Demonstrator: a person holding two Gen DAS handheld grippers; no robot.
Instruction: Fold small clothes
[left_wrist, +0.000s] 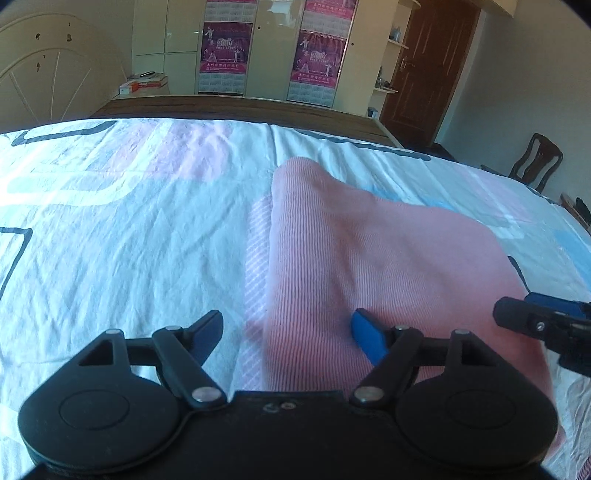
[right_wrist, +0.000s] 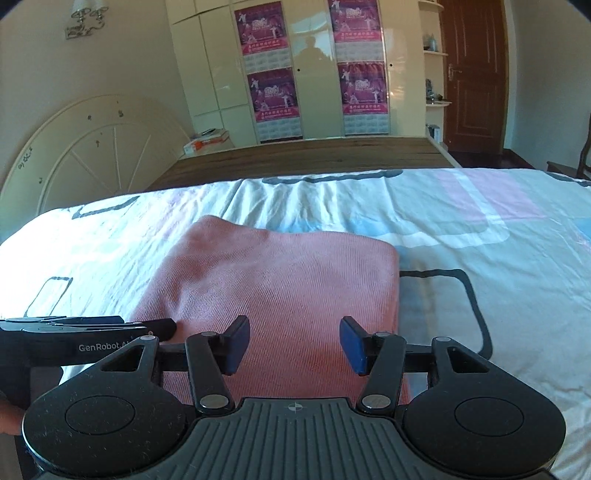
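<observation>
Folded pink ribbed knit garment (right_wrist: 273, 295) lies flat on the bed (left_wrist: 129, 240), on a wrinkled white sheet with pink, blue and dark outline patterns. It sits toward the near edge of the bed, right under both grippers.

Left gripper (left_wrist: 288, 332): black frame, blue-padded fingers (left_wrist: 367, 339) spread wide, nothing between them. One finger hangs over the garment's near left part, the other over bare sheet. No pad presses on the cloth.

Right gripper (right_wrist: 293, 341): fingers (right_wrist: 352, 345) parted about halfway, both over the garment's near edge, not pinching it. Cloth shows in the gap between them; whether the tips touch it I cannot tell.

The two grippers are close together, side by side; each shows at the edge of the other's view.

Behind the bed: cream arched headboard (right_wrist: 92, 155), cream wardrobe (right_wrist: 221, 74) with magenta posters, brown wooden door (right_wrist: 474, 74).
</observation>
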